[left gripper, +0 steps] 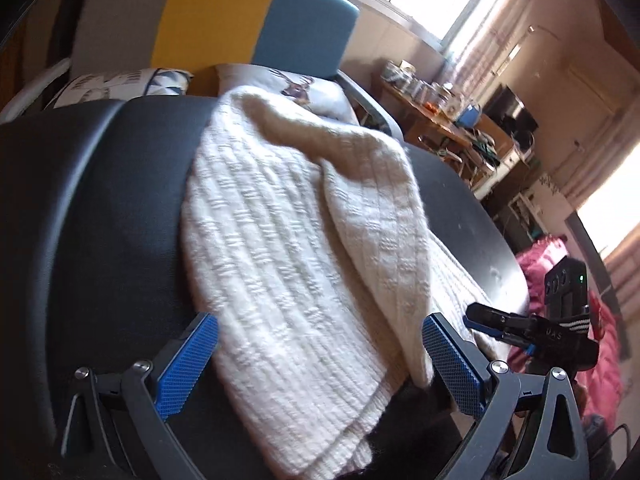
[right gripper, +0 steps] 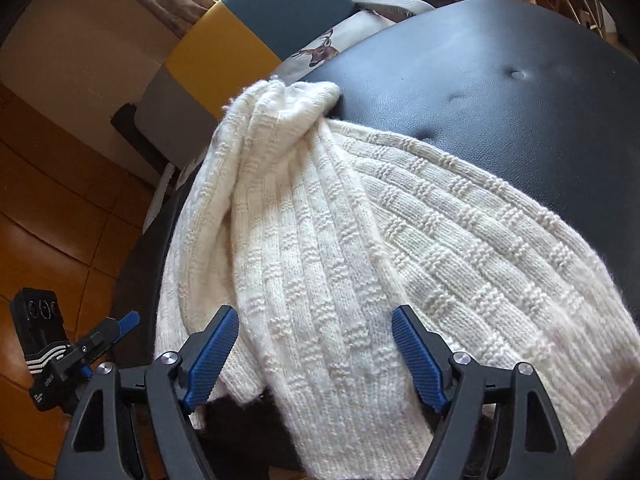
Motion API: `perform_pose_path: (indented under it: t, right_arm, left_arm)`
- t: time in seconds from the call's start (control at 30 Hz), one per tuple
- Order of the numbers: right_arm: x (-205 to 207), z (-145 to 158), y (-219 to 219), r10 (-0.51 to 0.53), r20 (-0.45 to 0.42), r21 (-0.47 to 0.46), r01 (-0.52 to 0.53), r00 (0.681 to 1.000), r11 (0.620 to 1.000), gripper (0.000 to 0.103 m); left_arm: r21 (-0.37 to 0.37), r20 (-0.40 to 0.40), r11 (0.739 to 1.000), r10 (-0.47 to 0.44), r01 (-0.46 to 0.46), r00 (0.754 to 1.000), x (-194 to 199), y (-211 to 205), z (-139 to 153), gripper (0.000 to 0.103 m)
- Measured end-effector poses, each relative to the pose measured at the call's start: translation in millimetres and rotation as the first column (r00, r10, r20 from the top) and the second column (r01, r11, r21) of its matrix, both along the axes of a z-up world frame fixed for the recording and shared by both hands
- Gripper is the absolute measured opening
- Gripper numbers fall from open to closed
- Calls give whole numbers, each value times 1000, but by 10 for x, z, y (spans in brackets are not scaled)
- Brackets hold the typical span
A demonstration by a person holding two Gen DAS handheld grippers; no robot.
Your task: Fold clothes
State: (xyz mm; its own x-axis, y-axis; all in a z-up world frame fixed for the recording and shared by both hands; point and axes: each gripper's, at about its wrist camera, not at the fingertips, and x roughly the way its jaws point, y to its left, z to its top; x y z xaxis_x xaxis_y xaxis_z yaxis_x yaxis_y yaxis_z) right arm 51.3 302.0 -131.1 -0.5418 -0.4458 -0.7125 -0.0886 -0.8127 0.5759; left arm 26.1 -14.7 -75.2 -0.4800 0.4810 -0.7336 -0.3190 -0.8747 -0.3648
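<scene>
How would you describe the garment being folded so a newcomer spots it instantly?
Find the black padded surface in front of the grey, yellow and blue chair back. Draped across it, its hem spilling over the near edge, is the cream knit sweater. It is the only pale, ribbed, fuzzy thing on that smooth black surface, unlike the printed deer cushion behind.

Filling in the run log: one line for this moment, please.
stage: pre-grasp | left gripper: open, at sweater hem | right gripper: open, at hem | sweater: on black table, sleeve folded over
</scene>
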Motion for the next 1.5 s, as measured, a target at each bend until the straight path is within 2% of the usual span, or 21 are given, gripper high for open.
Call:
perform_pose_path:
  t: [0.07, 0.13, 0.2, 0.27, 0.37, 0.47, 0.53, 0.6, 0.63, 0.67, 0.77, 0.93, 1.0, 1.1, 1.13, 1.23, 1.3, 1.37, 1.4, 1.43, 1.5]
  right_arm:
    - [17, 57, -3, -10, -21, 4, 10, 1000, 1000, 81]
    - [49, 73, 82, -9, -40, -86, 5, 999, 996, 81]
    - [72, 18, 155, 4, -22, -126, -7, 1000, 992, 81]
    - [123, -45, 177, 2, 16, -56, -1, 1000, 998, 81]
    - [202, -93, 231, 28, -13, -59, -29, 1000, 998, 80]
    - [168, -79, 52, 128, -27, 81, -126, 991, 989, 81]
    - [150, -45, -46, 197, 8, 165, -196, 980, 967, 81]
    - [114, -13, -46, 162, 39, 178, -167, 986, 970, 67]
    - [118, 11, -83, 166, 38, 236, -170, 985, 957, 31]
    - [128, 8, -129, 180, 43, 268, -185, 983, 945, 6]
    - [185, -1, -193, 217, 45, 294, -221, 975, 930, 6]
    - [101, -80, -156, 182, 41, 225, -186, 983, 957, 6]
    - [16, -154, -100, 169, 60, 144, -176, 984, 974, 10]
    - [15, -206, 21, 137, 66, 19, -139, 988, 990, 16]
    - [26, -204, 10, 144, 57, 25, -145, 988, 989, 17]
    - [75, -196, -100, 208, 25, 13, -209, 978, 978, 20]
    - [106, -186, -133, 214, 11, 32, -214, 977, 976, 20]
    - [137, -176, -166, 219, -3, 51, -219, 976, 974, 20]
    - [146, -170, -171, 220, -10, 52, -219, 975, 974, 20]
    - [154, -164, -176, 221, -17, 54, -219, 975, 974, 20]
    - [216, -126, -144, 238, -40, 46, -237, 970, 971, 20]
  left_arm:
    - [-56, -19, 998, -39, 38, 999, 8, 172, -8, 103]
    - [-127, -40, 988, -88, 82, 995, 38, 340, -33, 103]
    - [-178, -64, 974, -150, 137, 987, 72, 486, -92, 103]
    - [-233, -56, 960, -173, 156, 983, 51, 591, -195, 103]
    - [-242, -13, 957, -165, 157, 986, -21, 616, -375, 103]
    - [-232, 27, 963, -138, 140, 990, -84, 539, -506, 102]
    - [-238, 20, 963, -130, 131, 991, -83, 497, -530, 102]
    - [-255, 11, 958, -133, 132, 991, -72, 495, -544, 102]
    - [-266, 4, 955, -137, 133, 991, -62, 506, -553, 102]
    - [-279, -3, 951, -140, 134, 990, -52, 519, -563, 102]
    - [-291, -18, 947, -143, 132, 990, -33, 522, -591, 102]
    - [-272, -34, 954, -138, 124, 990, 52, 449, -644, 102]
    - [-261, -26, 958, -130, 119, 991, 59, 415, -614, 102]
    - [-151, -37, 982, -123, 116, 992, 5, 394, -363, 85]
    - [-107, -43, 985, -140, 135, 989, -12, 419, -256, 85]
    - [51, -32, 968, -245, 246, 969, -104, 545, -31, 85]
    - [87, -7, 950, -301, 301, 953, -203, 705, 14, 83]
    - [58, 53, 941, -337, 334, 940, -318, 911, -51, 53]
    - [59, 104, 933, -360, 356, 927, -391, 1010, -116, 20]
    - [82, 174, 922, -386, 377, 906, -466, 1104, -205, 7]
    - [79, 229, 916, -402, 394, 887, -496, 1253, -264, 7]
